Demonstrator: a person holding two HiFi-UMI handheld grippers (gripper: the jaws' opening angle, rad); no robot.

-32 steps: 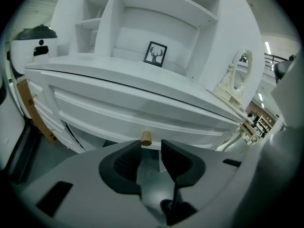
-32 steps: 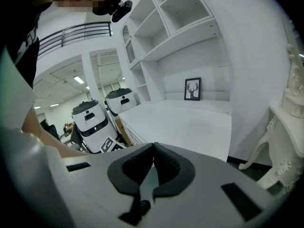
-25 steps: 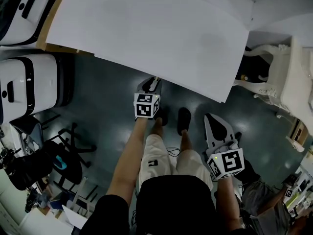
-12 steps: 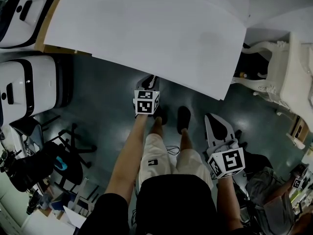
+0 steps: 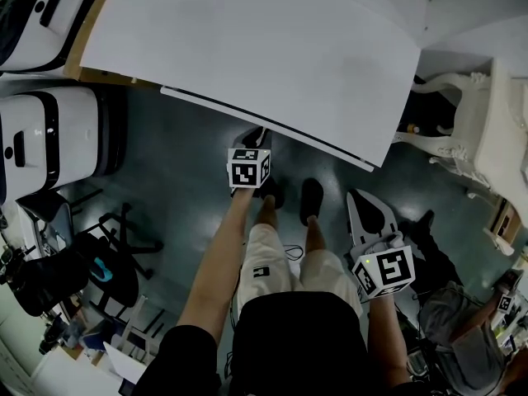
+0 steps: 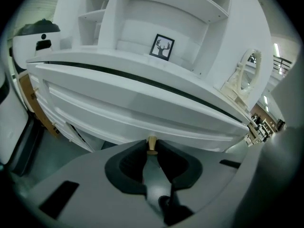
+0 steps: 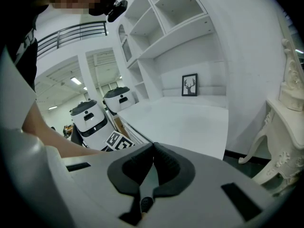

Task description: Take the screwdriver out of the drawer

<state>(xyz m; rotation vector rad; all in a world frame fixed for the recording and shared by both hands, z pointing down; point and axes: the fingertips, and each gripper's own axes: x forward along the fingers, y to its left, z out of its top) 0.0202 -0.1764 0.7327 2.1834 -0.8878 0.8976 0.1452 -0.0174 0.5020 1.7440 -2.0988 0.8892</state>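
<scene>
**Left gripper view, with head view.** The left gripper [image 6: 152, 155] is closing its two dark jaws on the small brass-coloured round knob [image 6: 152, 143] of the wide white drawer [image 6: 133, 106]. The knob is sitting between the jaw tips, and the pads are pinching it. The drawer front is standing slightly out from under the flat white cabinet top [image 5: 247, 40], with a thin dark gap showing along its upper edge.

**Right gripper view.** The right gripper [image 7: 153, 148] is hanging well apart from the drawer at the person's side. Its jaws are pressing together with nothing between them.

The screwdriver is showing in no view, the drawer's inside being hidden. A small black-framed deer picture [image 6: 162, 47] is standing on the shelf behind.
</scene>
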